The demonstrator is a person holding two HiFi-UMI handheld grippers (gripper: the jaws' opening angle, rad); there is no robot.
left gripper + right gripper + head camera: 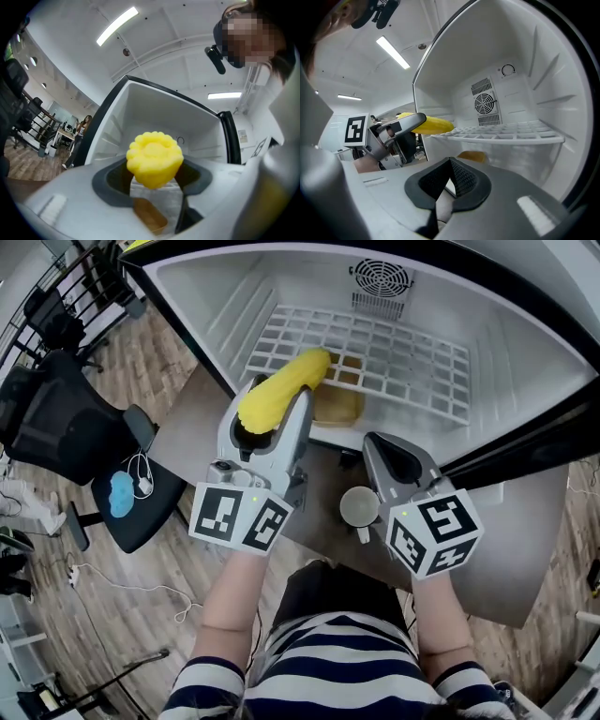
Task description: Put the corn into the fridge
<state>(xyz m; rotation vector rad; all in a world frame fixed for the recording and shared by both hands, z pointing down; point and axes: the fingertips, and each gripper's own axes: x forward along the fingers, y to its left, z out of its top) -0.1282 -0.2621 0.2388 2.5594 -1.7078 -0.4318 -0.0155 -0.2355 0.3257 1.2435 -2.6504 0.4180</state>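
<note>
Pinching the yellow plastic corn cob (289,382), the left gripper (272,416) holds its tip over the front edge of the white wire fridge shelf (403,362) (an amber tub (339,407), perhaps, sits beneath); the right gripper (389,454) hangs pressed together, empty.

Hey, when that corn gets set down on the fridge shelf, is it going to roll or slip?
It will likely roll: the corn is a round, tapering cob, though the gaps in the wire shelf may catch it. It is probably stiff, since it juts past the left gripper without sagging. Its bumpy kernels should help it resist slipping.
</note>
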